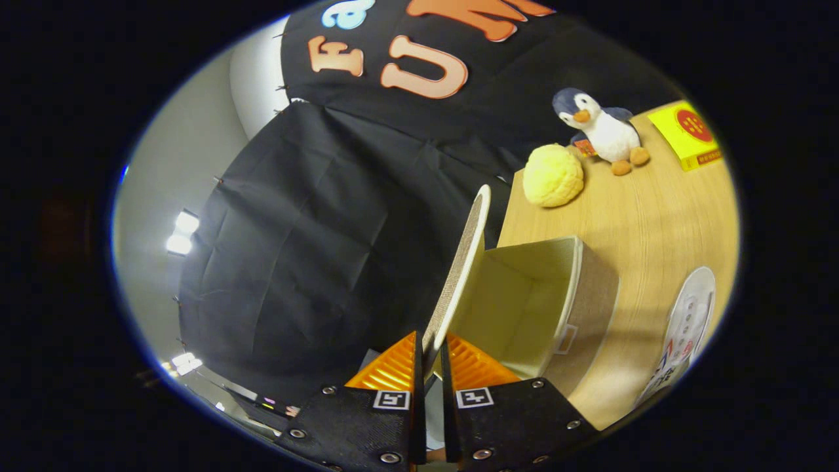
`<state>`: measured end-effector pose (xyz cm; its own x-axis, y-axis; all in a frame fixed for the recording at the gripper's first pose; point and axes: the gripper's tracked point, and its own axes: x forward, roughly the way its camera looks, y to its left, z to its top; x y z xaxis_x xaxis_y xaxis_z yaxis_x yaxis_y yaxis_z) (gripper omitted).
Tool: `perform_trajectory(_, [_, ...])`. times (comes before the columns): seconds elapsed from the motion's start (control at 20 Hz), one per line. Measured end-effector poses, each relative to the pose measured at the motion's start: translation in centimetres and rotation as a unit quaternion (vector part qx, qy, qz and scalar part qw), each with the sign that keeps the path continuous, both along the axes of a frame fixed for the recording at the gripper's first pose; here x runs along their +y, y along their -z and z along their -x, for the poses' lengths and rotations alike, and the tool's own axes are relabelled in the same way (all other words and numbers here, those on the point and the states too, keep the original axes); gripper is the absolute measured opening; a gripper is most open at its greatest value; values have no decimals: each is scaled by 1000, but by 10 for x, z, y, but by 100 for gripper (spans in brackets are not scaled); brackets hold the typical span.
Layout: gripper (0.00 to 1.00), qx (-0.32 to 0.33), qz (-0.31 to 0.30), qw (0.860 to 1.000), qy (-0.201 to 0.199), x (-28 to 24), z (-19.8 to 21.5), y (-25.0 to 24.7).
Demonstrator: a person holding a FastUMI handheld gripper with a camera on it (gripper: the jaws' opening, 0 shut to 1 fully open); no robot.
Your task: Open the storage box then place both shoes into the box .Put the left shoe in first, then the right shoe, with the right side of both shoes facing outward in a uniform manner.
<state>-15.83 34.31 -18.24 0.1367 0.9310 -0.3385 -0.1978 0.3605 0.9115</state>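
Box (pixel 557 295), beige, open and bare inside, sits on the wooden table (pixel 655 216) just ahead of the fingers toward 1 o'clock; its lid (pixel 462 262) stands on edge, running from between the fingers up toward 12 o'clock. Gripper (pixel 429 354): fingers nearly together, pinching the lid's near edge from both sides. Beyond the box at 1 o'clock lie a yellow bun-shaped toy (pixel 552 175) and, just beside it, a plush penguin (pixel 600 131); a yellow packet (pixel 688 134) lies at 2 o'clock and a white shoe (pixel 685 328) at 3 o'clock.
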Motion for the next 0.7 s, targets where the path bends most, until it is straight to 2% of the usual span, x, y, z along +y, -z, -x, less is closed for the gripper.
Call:
perform_trajectory(0.2, [15,-49,7,998,-27,30,-2,-23])
perform_trajectory(0.5, [17,-85,8,994,-61,105,-7,-45])
perform_trajectory(0.7, [17,-96,18,992,-84,158,-2,-41])
